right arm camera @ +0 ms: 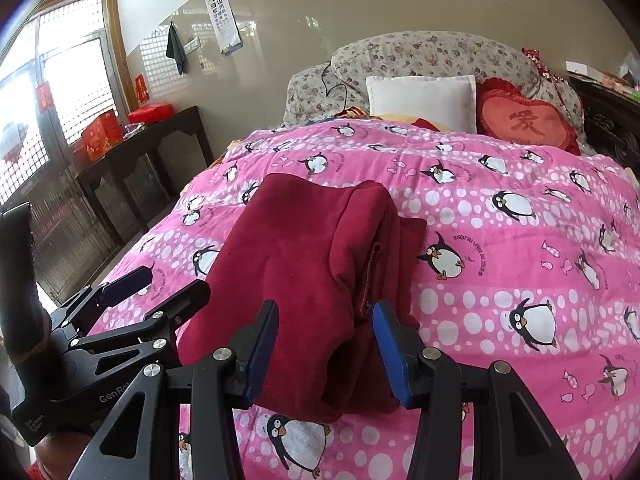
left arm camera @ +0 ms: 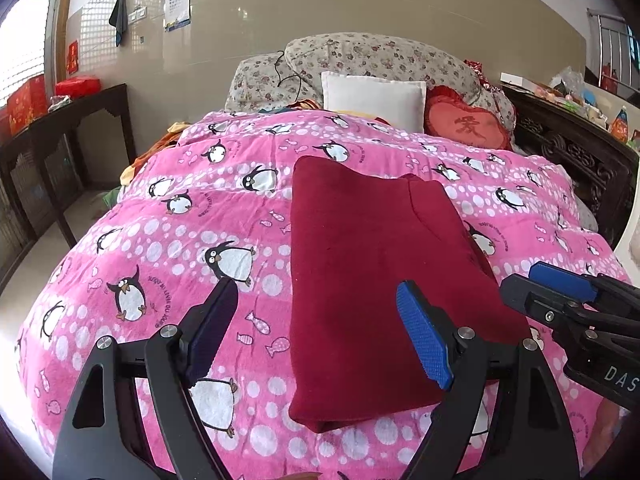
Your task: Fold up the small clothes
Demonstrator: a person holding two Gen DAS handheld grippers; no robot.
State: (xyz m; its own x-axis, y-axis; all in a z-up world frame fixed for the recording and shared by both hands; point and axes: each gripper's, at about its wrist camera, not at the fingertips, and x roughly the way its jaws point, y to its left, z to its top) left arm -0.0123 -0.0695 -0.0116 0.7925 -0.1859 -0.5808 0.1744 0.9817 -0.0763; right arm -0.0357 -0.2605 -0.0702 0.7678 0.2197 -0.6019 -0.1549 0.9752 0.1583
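A dark red fleece garment (left arm camera: pixel 372 280) lies folded lengthwise on the pink penguin quilt (left arm camera: pixel 180 232). My left gripper (left arm camera: pixel 316 332) is open over the garment's near left edge, holding nothing. My right gripper (right arm camera: pixel 324 344) is open, its fingers either side of the garment's (right arm camera: pixel 296 260) near end, where a seam edge stands up. In the left wrist view the right gripper (left arm camera: pixel 560 292) shows at the garment's right edge. In the right wrist view the left gripper (right arm camera: pixel 156 284) shows at the garment's left.
Floral bedding (left arm camera: pixel 360 60), a white pillow (left arm camera: pixel 374 100) and a red heart cushion (left arm camera: pixel 468 124) lie at the bed's head. A dark side table (left arm camera: pixel 60 128) with red boxes stands on the left. A carved dark cabinet (left arm camera: pixel 580 152) stands on the right.
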